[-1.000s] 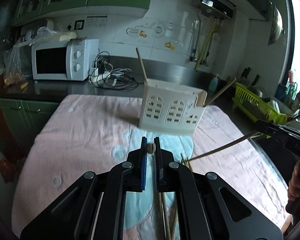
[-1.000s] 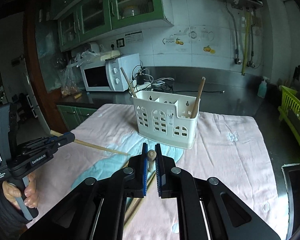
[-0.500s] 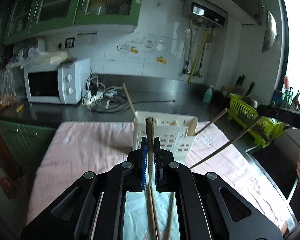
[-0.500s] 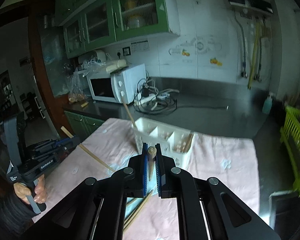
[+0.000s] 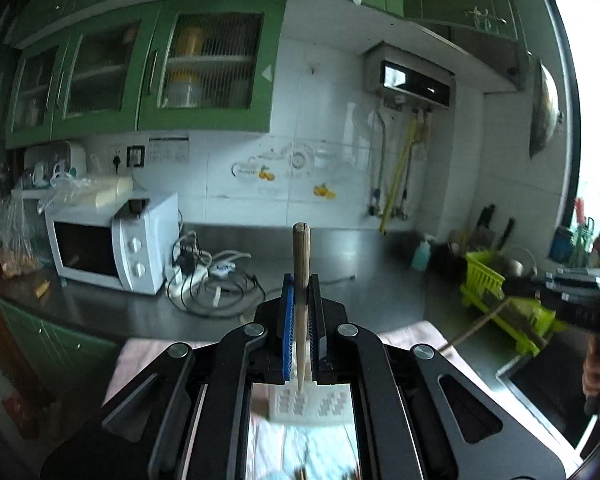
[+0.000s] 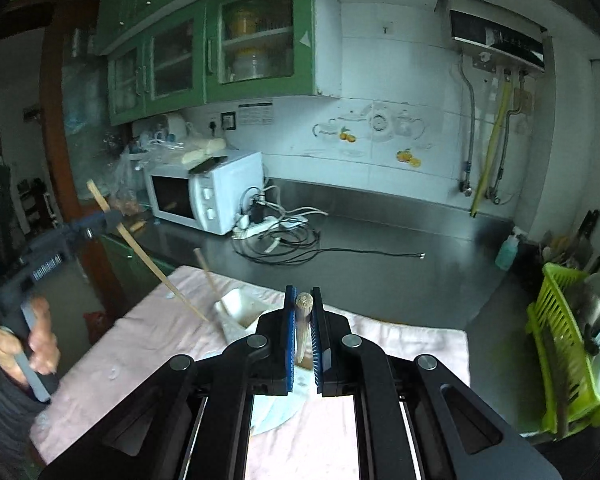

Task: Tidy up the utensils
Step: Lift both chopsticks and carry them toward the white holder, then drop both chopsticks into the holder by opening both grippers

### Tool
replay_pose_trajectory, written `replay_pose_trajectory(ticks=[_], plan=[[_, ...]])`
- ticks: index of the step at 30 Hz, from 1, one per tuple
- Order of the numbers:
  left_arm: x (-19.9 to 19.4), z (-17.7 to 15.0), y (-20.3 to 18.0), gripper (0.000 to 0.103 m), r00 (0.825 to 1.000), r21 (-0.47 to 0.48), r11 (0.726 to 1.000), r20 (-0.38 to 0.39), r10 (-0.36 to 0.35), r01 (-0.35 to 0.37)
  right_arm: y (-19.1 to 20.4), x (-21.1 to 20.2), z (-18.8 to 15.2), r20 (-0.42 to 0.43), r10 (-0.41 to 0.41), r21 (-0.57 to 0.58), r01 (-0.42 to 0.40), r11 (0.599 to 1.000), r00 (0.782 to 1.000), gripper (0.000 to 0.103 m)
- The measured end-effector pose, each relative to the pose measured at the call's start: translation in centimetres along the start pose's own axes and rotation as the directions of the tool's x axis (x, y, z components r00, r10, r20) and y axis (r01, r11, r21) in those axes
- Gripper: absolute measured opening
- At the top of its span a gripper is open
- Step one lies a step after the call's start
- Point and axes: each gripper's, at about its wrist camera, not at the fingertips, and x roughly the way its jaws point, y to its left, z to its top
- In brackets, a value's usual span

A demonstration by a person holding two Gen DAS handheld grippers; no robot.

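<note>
While each gripper (image 5: 301,320) (image 6: 304,324) clenches a thin, stiff, light wooden chopstick (image 5: 301,280) (image 6: 302,320), we judge mid-shaft grips slip least.

Home kitchen: green cabinets (image 6: 220,48), microwave (image 6: 204,192), dish rack (image 6: 572,344) (tiled wall)

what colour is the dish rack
Lime green dish rack, clearest in the right wrist view.

Black claw (image 5: 301,292), blue-ribbed pads (image 5: 287,320), silver screws (image 5: 253,329).
</note>
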Motion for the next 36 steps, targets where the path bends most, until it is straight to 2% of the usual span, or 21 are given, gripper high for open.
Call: replay_pose_trajectory(ticks=[6, 8, 15, 19, 20, 22, 24, 25, 27, 29, 31, 33, 36], plan=[[4.1, 0.5, -0.1, 0.005, 1.000, 0.005, 1.000, -0.018, 0.025, -0.025, -1.4, 3.3, -0.1, -0.028, -0.011, 0.016, 0.012, 1.000, 1.000, 0.007], [5.9, -0.1, -0.1, 0.005, 0.998, 0.017, 0.999, -0.041, 0.042, -0.042, -1.7, 4.1, -0.4, -0.038, -0.012, 0.018, 0.013, 1.000, 0.999, 0.007], [10.7, -3.2, 1.5, 0.006, 0.988, -0.039, 0.998, -0.152, 0.043, -0.049, -2.3, 7.0, -1.8, -0.086, -0.001, 0.025, 0.003, 1.000, 0.996, 0.007], [11.7, -4.6, 2.1, 0.006, 0.980, -0.060, 0.997, -0.196, 0.028, -0.040, -2.2, 7.8, -2.5, -0.107, 0.008, 0.031, -0.005, 1.000, 0.994, 0.008], [11.8, -4.8, 2.2, 0.007, 0.979, -0.064, 0.997, -0.201, 0.034, -0.048, -2.2, 8.0, -2.6, -0.108, 0.010, 0.035, -0.006, 0.999, 0.994, 0.012], [11.8, -5.1, 2.3, 0.012, 0.978, -0.074, 0.997, -0.207, 0.019, -0.035, -2.2, 8.0, -2.7, -0.111, 0.014, 0.040, -0.009, 0.999, 0.994, 0.016], [11.6, -5.2, 2.2, 0.020, 0.977, -0.069, 0.997, -0.211, 0.023, -0.038, -2.3, 7.9, -2.7, -0.108, 0.014, 0.042, -0.010, 0.999, 0.994, 0.029], [11.4, -5.3, 2.1, 0.028, 0.977, -0.063, 0.997, -0.211, 0.026, -0.040, -2.3, 7.7, -2.7, -0.101, 0.014, 0.044, -0.009, 0.999, 0.995, 0.031], [10.8, -5.2, 2.0, 0.034, 0.978, -0.054, 0.997, -0.204, 0.035, -0.047, -2.0, 6.8, -2.6, -0.086, 0.008, 0.043, -0.005, 0.999, 0.996, 0.031], [9.8, -5.3, 1.8, 0.035, 0.979, -0.050, 0.998, -0.202, 0.037, -0.047, -1.9, 5.8, -2.7, -0.071, 0.013, 0.048, -0.009, 0.999, 0.997, 0.031], [8.5, -5.4, 1.8, 0.044, 0.979, -0.048, 0.997, -0.201, 0.043, -0.053, -1.5, 4.1, -3.0, -0.045, 0.020, 0.053, -0.018, 0.998, 0.999, 0.032], [6.6, -5.8, 2.0, 0.056, 0.980, -0.051, 0.997, -0.191, 0.054, -0.065, -1.2, 2.8, -3.6, -0.027, 0.024, 0.059, -0.022, 0.998, 0.999, 0.041], [3.6, -6.7, 1.7, 0.068, 0.980, -0.030, 0.996, -0.183, 0.077, -0.084, -0.2, 0.6, -5.7, -0.012, 0.022, 0.069, -0.021, 0.997, 1.000, 0.047]])
